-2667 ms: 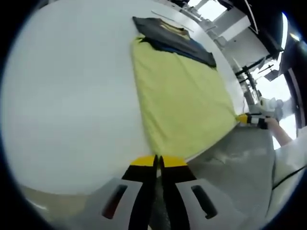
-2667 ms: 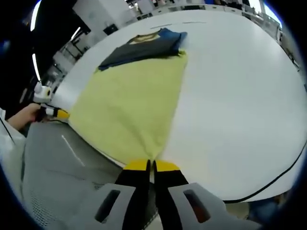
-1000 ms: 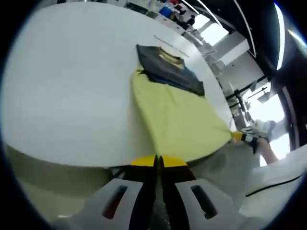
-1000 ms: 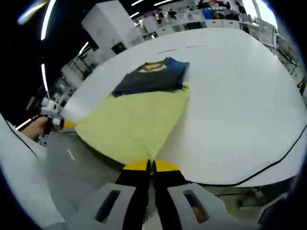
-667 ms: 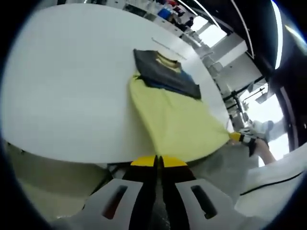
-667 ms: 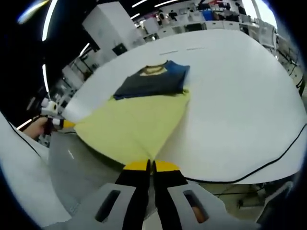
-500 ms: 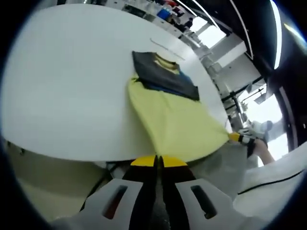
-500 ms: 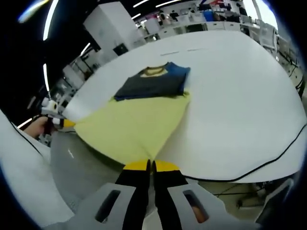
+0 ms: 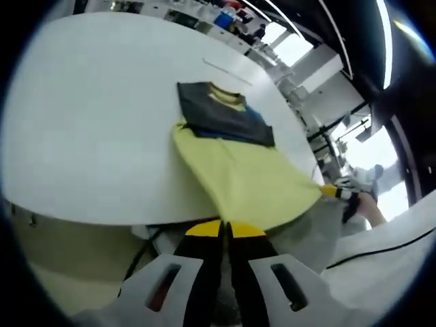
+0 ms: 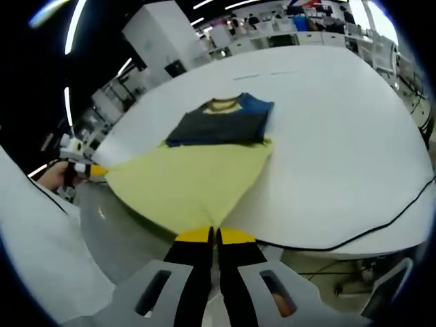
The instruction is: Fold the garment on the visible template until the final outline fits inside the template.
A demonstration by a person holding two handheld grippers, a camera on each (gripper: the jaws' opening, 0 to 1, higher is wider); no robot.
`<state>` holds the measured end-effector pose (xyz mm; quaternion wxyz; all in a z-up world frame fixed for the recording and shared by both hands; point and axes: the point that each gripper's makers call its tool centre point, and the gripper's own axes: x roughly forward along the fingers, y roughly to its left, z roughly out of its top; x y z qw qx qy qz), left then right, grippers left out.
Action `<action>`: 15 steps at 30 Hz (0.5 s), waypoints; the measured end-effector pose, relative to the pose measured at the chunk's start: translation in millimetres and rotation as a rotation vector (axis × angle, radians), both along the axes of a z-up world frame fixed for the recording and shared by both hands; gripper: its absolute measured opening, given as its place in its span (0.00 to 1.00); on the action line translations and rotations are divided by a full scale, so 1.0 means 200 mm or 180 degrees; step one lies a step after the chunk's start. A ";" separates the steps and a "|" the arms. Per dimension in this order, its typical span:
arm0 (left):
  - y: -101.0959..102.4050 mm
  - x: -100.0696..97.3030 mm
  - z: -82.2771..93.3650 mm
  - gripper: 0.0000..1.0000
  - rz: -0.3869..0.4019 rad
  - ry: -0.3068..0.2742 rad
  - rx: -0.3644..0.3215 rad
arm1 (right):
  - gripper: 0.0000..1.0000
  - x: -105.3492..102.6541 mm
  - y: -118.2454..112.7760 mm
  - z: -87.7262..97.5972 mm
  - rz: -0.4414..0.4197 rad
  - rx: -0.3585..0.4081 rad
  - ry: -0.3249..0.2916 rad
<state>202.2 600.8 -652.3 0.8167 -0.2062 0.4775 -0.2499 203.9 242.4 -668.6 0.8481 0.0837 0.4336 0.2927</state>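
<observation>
The left hand-held gripper (image 9: 224,230) is clenched on one corner of the yellow garment (image 9: 238,180). The cloth stretches ahead of it across the white desk (image 9: 88,116) to a folded dark shirt (image 9: 221,116) lying at its far end. The right hand-held gripper (image 10: 212,235) is clamped on the opposite corner. Judging by the spread, lifted hem, folding has barely begun; no template outline is discernible.
</observation>
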 end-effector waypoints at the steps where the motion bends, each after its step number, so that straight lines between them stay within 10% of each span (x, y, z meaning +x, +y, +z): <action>1: 0.00 -0.01 0.01 0.00 -0.0004 -0.0002 -0.0002 | 0.03 -0.01 0.00 0.00 0.0008 0.0006 0.0011; 15: 0.02 -0.12 0.05 0.00 -0.0045 0.0033 -0.0007 | 0.03 -0.12 0.03 0.04 0.0174 0.0175 0.0321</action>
